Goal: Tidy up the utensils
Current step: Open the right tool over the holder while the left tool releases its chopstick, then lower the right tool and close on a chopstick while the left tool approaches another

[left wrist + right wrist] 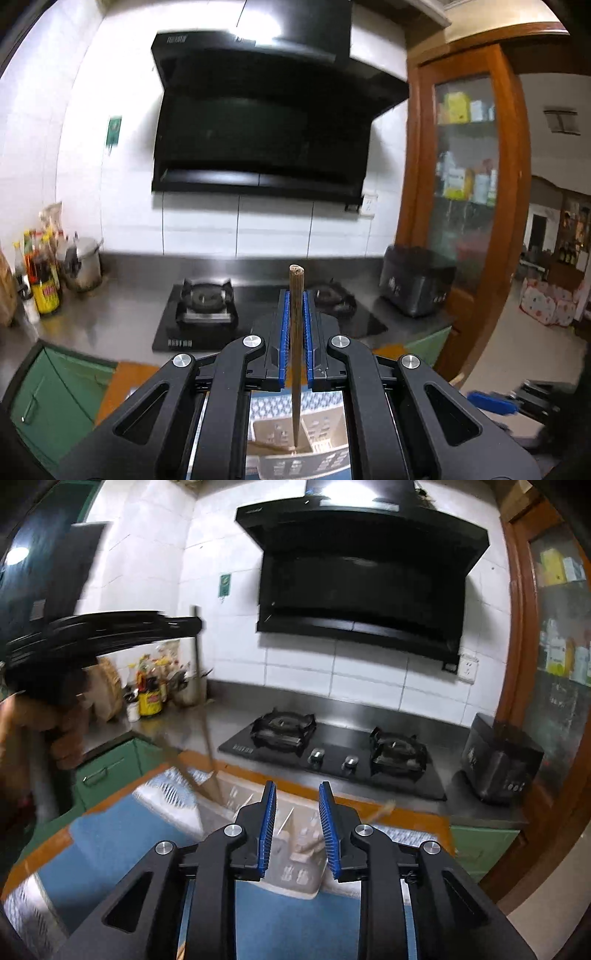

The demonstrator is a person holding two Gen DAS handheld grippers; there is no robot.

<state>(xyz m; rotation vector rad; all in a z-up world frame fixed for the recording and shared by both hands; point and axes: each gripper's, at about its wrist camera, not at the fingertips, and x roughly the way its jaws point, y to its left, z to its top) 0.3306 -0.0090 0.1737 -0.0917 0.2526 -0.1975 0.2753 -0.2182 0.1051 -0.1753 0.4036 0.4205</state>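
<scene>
My left gripper [296, 295] is shut on a brown wooden chopstick [296, 332] and holds it upright, its lower tip inside a white perforated utensil holder [325, 428] directly below. In the right wrist view the left gripper [110, 627] appears blurred at upper left with the chopstick [205, 716] slanting down into the holder [295, 849]. My right gripper [297, 819] is open and empty just above the holder. A wooden utensil [380, 810] lies across the holder's right side.
The holder stands on a blue mat [295, 915] on an orange-edged table. Behind are a steel counter with a black two-burner gas stove [332, 749], a range hood [362, 572], sauce bottles [147, 694] at left, and a black appliance [502, 764] at right.
</scene>
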